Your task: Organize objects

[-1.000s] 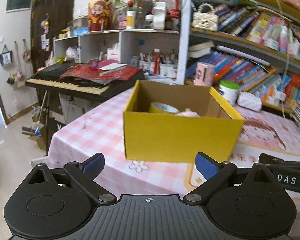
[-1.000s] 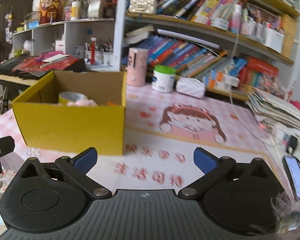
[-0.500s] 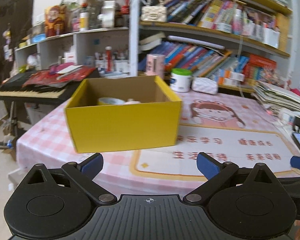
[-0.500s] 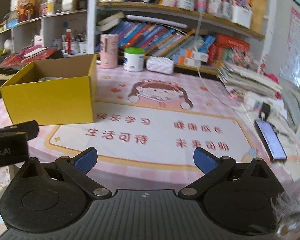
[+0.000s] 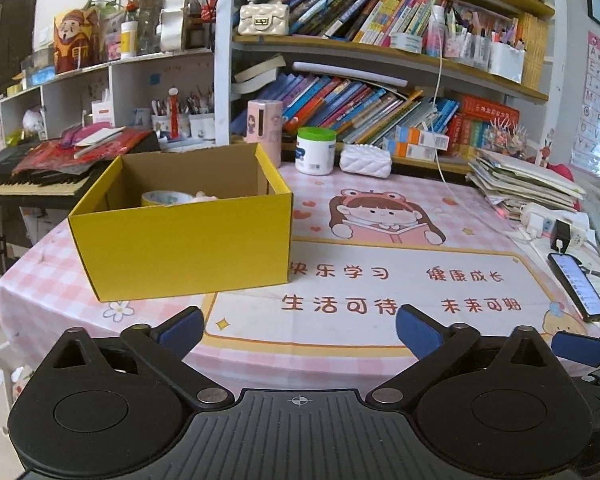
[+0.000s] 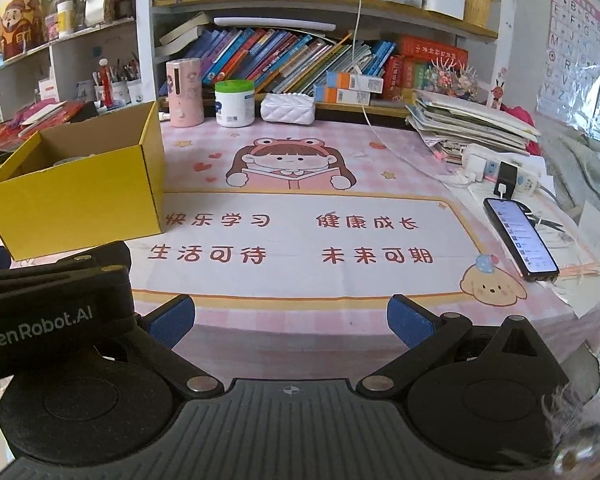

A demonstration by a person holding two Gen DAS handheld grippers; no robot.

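- Yellow box (image 5: 184, 246): open-topped, on the left part of the table, well ahead of both grippers; untouched.
- Left gripper (image 5: 298, 330): jaws spread wide, empty, held over the near table edge.
- Right gripper (image 6: 290, 320): jaws spread wide, empty, beside the left one.
- Tape roll (image 5: 165, 198): inside the box, next to a pale pink item.
- Printed mat (image 6: 300, 236): bare between grippers and box.
- Phone (image 6: 520, 240): flat, screen lit, at the mat's right edge.
- Pink tablecloth (image 5: 48, 276): checked.
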